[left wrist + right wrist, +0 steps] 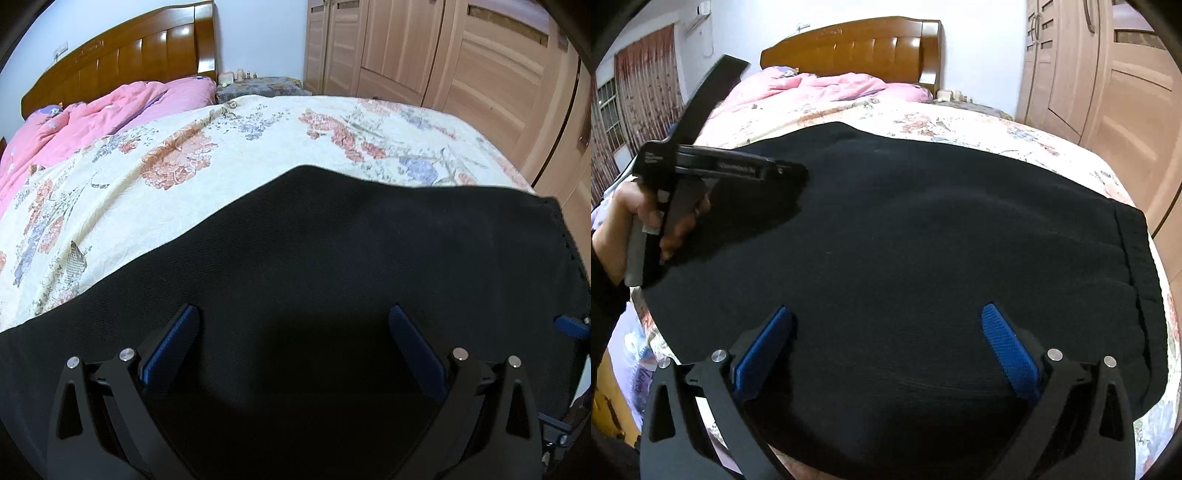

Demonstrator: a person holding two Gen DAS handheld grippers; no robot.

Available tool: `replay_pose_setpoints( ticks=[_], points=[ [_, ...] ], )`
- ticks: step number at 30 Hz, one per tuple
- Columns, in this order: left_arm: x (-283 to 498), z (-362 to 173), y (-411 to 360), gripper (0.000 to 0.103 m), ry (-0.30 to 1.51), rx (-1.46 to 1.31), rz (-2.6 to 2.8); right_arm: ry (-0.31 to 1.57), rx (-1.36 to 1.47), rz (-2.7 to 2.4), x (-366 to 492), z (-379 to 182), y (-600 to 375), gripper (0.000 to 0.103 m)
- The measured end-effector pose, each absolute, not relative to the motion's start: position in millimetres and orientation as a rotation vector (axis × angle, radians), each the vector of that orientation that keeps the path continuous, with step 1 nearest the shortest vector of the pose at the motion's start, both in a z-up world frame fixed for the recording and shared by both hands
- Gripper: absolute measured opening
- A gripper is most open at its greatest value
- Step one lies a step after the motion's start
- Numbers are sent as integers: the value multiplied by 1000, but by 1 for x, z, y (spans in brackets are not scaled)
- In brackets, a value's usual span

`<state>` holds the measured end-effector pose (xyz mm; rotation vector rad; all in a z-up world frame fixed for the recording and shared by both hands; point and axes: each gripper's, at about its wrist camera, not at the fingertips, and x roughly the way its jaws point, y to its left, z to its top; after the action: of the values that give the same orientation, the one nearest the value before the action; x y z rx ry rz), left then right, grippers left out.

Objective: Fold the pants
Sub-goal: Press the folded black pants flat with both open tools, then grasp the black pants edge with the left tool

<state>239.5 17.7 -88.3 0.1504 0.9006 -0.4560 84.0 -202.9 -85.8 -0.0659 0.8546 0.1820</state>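
Observation:
Black pants (332, 258) lie spread flat on the floral bedspread (221, 147); they also fill the right wrist view (923, 240), with the waistband at the right edge (1134, 258). My left gripper (293, 314) is open, just above the pants, holding nothing. It also shows in the right wrist view (790, 171), held in a hand over the pants' left part. My right gripper (886, 314) is open and empty, above the near part of the pants. One of its blue pads (570, 326) shows at the right edge of the left wrist view.
A pink duvet (92, 110) is bunched by the wooden headboard (129, 55). A nightstand (258, 86) stands beside the bed. Wooden wardrobe doors (443, 55) run along the right. Curtains and a window (628, 103) are at the far left.

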Motion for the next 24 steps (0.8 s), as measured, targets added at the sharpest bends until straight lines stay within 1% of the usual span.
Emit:
replay_pose_setpoints(
  ticks=[3, 5, 8, 10, 12, 14, 18, 21, 22, 24],
  points=[
    [228, -69, 52, 101, 804, 66, -386, 874, -67, 184, 82, -84, -201, 99],
    [215, -53, 96, 101, 719, -5, -365, 884, -69, 181, 84, -83, -204, 99],
    [204, -45, 173, 101, 692, -41, -256, 907, -74, 169, 93, -81, -204, 99],
    [200, -46, 236, 101, 703, -74, -134, 912, -86, 128, 96, -75, -201, 98],
    [195, -49, 287, 101, 723, -138, -44, 845, -102, 69, 96, -60, -193, 98],
    [181, -51, 333, 101, 721, -235, 18, 790, -87, 155, 98, -43, -174, 98],
    [124, -43, 392, 101, 574, -388, 86, 744, -189, 267, 104, -26, -124, 98],
    [79, -50, 451, 101, 462, -607, 132, 733, -213, 335, 106, -23, -96, 98],
    [67, -55, 473, 100, 440, -676, 148, 735, -210, 357, 106, -23, -91, 98],
    [51, -65, 508, 94, 425, -785, 138, 747, -209, 395, 104, -28, -81, 98]
  ],
)
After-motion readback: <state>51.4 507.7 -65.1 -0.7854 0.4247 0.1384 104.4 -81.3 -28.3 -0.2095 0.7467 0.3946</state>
